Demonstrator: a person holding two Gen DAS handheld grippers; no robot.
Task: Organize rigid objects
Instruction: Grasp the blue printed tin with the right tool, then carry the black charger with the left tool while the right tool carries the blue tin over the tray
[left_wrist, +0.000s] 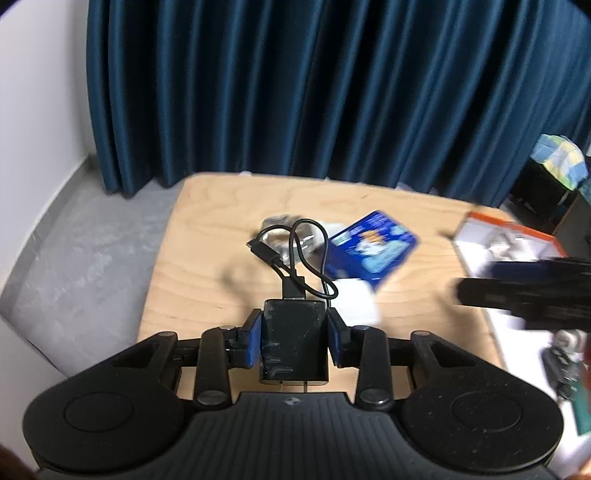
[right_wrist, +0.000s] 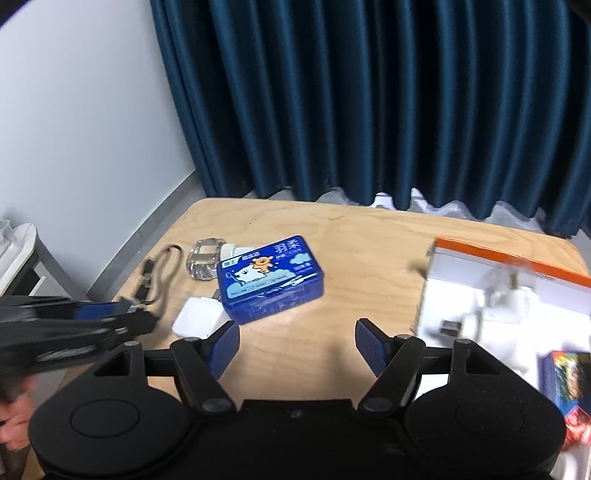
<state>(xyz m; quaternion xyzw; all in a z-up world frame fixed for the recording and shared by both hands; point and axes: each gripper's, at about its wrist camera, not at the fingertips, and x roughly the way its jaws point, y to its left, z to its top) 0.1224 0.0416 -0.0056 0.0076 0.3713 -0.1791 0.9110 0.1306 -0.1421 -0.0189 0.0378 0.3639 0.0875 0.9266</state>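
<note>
My left gripper (left_wrist: 294, 341) is shut on a black power bank (left_wrist: 294, 341) with a looped black cable (left_wrist: 295, 251), held above the wooden table (left_wrist: 207, 266). It also shows blurred at the left of the right wrist view (right_wrist: 74, 325). My right gripper (right_wrist: 297, 343) is open and empty above the table (right_wrist: 351, 251); in the left wrist view it is a blurred black shape (left_wrist: 524, 291). A blue tissue box (right_wrist: 269, 280), a white charger (right_wrist: 199, 317) and a clear glass object (right_wrist: 205, 260) lie on the table.
A white box with an orange rim (right_wrist: 509, 295) at the right holds white adapters and a colourful pack (right_wrist: 569, 380). A dark blue curtain (right_wrist: 369, 103) hangs behind the table. A white wall and grey floor (left_wrist: 74, 251) are at the left.
</note>
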